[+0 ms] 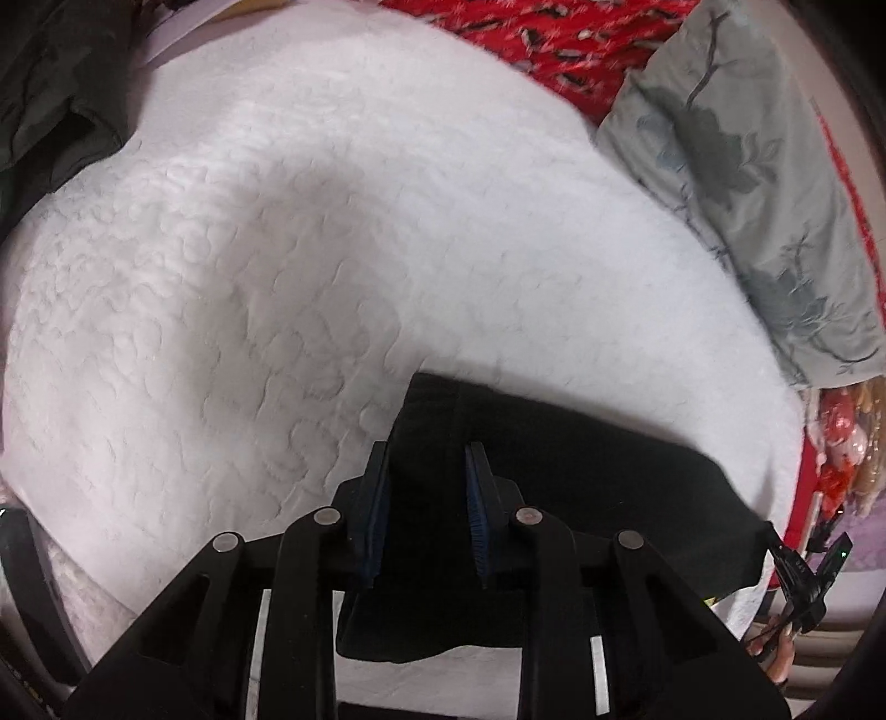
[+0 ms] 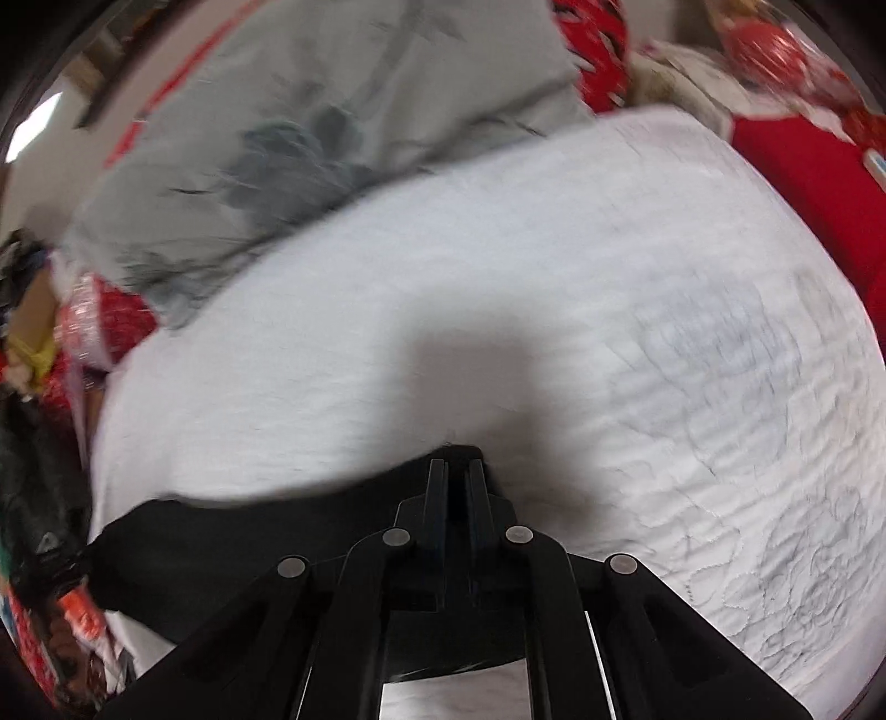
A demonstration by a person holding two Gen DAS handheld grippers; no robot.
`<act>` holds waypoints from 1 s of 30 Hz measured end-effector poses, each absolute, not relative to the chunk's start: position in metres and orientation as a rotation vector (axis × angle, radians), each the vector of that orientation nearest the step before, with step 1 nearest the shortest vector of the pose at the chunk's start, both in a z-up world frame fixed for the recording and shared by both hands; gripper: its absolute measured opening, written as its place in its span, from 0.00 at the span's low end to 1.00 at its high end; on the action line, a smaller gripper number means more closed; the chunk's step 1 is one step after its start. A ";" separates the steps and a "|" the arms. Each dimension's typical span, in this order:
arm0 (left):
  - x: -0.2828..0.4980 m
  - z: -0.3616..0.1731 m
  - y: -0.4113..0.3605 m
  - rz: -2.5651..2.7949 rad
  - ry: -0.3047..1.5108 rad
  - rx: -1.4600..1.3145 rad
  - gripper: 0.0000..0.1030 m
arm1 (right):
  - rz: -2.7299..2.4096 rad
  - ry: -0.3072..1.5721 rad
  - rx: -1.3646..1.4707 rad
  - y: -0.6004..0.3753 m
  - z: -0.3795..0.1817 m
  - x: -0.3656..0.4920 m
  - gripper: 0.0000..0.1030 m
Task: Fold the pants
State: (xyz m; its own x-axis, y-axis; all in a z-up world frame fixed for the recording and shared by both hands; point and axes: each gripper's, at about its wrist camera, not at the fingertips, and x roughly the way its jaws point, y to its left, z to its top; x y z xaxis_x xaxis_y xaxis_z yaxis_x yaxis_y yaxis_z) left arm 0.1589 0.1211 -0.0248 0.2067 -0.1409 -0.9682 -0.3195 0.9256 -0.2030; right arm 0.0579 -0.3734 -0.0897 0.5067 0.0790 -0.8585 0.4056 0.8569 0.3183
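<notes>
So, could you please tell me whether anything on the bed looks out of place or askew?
Mostly no. The black pants lie on the white quilt, gripped by both claws. The grey floral pillow sits crooked at the quilt's edge, overlapping it, and the right wrist view is motion-blurred.

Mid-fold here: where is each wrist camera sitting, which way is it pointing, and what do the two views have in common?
Left wrist: sits behind the left gripper, looking down along it at the black pants on the white quilt; jaws around cloth; the right gripper shows at far right.
Right wrist: sits behind the right gripper, blurred, aimed across the quilt; jaws close together on the pants.
Shared: pants, quilt, grey floral pillow, red fabric.
</notes>
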 end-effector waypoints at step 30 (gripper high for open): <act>0.096 -0.036 0.125 0.042 1.377 -0.810 0.66 | -0.095 0.991 1.108 -0.353 -0.128 -0.008 0.41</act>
